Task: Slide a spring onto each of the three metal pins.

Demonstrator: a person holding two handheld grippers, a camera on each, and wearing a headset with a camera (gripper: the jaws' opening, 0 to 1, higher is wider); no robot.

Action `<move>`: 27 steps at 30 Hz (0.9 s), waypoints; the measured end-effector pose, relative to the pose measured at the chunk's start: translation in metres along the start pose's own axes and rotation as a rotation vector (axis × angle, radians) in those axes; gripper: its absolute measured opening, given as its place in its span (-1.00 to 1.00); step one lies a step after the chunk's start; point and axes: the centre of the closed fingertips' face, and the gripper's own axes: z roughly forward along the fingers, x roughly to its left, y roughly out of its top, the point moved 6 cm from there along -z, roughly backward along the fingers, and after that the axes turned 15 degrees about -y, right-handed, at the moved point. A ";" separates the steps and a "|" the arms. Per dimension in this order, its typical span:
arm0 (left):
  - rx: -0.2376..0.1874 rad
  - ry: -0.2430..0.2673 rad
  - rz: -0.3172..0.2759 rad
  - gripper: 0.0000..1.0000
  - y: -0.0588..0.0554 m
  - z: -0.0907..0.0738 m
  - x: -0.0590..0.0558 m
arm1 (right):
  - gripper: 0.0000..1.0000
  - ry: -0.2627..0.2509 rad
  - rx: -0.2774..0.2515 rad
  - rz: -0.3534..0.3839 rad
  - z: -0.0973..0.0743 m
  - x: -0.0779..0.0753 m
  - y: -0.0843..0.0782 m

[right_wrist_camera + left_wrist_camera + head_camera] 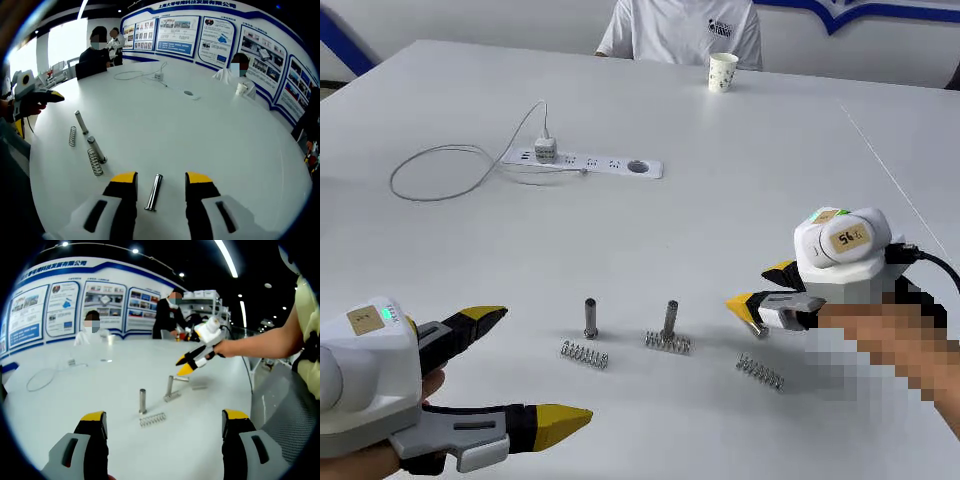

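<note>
While a power strip [585, 161] and paper cup [722, 72] are set far back on the counter [740, 200], the left gripper [548, 362] is held with fingers released; three springs [584, 353] [667, 342] [760, 372] are laid by two upright pins [590, 317] [670, 318], and a third pin [154, 191] is laid flat between the released fingers of the right gripper [748, 284].

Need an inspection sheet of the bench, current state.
Surface: white table.
Job's things: two upright pins; third pin lying flat; three springs lying loose, none on a pin.
Clutter: paper cup at far edge.
Grippers: left gripper open, empty; right gripper open, fingers either side of the third pin.
Cables: power strip with charger plugged in, white cable looped on table.
Surroundings: person seated opposite; posters on wall.
</note>
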 end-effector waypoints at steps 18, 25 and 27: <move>0.005 0.001 -0.012 0.91 -0.004 0.000 0.001 | -0.60 -0.002 0.093 0.009 0.018 0.011 -0.008; 0.003 0.008 -0.017 0.90 -0.006 -0.002 0.003 | -0.70 0.002 0.115 0.030 0.022 0.013 -0.009; 0.000 0.011 -0.020 0.90 -0.006 -0.003 0.004 | -0.71 0.002 0.122 0.039 0.024 0.013 -0.010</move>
